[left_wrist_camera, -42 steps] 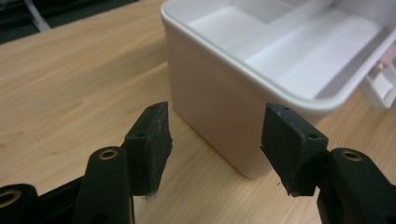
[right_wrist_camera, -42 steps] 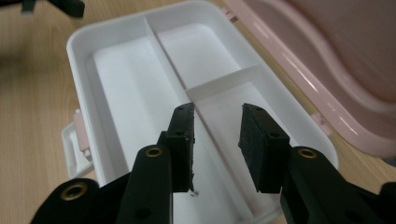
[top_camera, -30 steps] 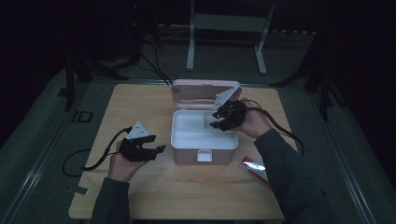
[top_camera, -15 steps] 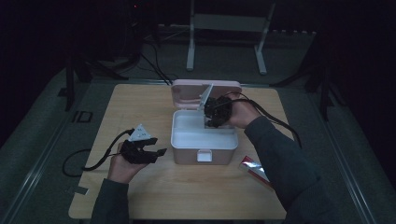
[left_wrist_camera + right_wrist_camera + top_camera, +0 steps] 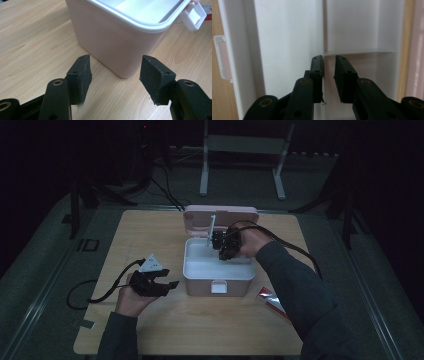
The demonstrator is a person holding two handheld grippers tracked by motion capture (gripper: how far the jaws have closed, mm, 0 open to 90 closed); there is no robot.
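A pink box [image 5: 218, 272] with a white inside stands mid-table, its lid [image 5: 220, 215] swung back. Its white latch [image 5: 193, 15] hangs on the front wall. My right gripper [image 5: 220, 247] is held over the box's rear part and points down into it. In the right gripper view its jaws stand a narrow gap apart over the white floor [image 5: 287, 50]. A thin white edge [image 5: 323, 30] runs up to the left jaw, and nothing is clamped. My left gripper [image 5: 162, 284] rests on the table left of the box, open and empty, facing the box's corner [image 5: 125, 62].
A red packet [image 5: 270, 300] lies on the table right of the box's front, under the right forearm. A black cable [image 5: 95, 292] loops left from the left gripper. Bare wood stretches along the table's left and front. Dark stands and a white frame stand behind the table.
The right gripper has moved left from the box's right rear corner to over its rear middle and has turned downward into it. The left gripper has stayed put.
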